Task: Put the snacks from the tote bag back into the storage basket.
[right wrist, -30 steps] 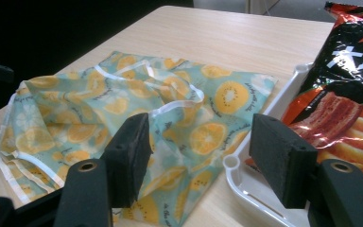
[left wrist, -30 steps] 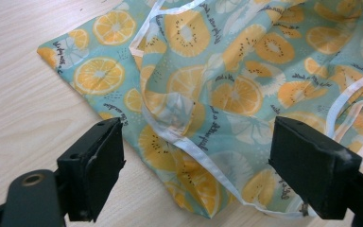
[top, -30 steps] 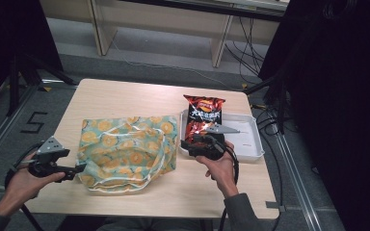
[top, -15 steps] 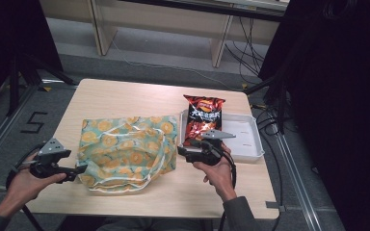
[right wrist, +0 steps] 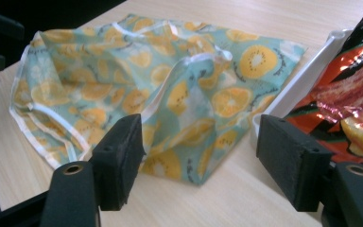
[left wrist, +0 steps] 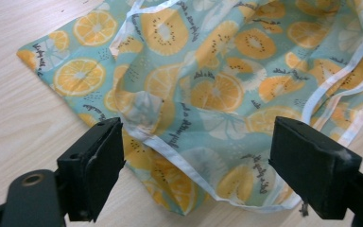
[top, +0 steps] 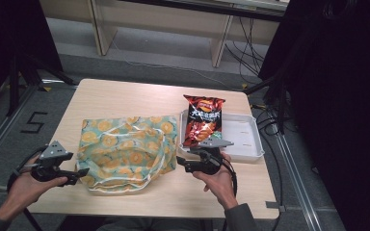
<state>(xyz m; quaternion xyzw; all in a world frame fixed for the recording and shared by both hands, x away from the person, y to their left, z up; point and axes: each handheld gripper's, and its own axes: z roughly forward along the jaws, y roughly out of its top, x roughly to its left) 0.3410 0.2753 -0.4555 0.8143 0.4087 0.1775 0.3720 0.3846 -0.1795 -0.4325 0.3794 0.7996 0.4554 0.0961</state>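
Fruit-printed cloth bag (top: 125,151) is laid crumpled on the surface (top: 125,96). Jaws of left gripper (left wrist: 196,175) and right gripper (right wrist: 201,165) are spread wide at its edges, nothing gripped.

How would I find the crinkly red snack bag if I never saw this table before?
Look at the wooden table, then its right side, where a shallow white tray sits. The chip bag lies over the tray's left part, its top sticking out past the far rim. It is the shiny red and orange thing; the cloth bag beside it is soft, teal and covered in orange slices.
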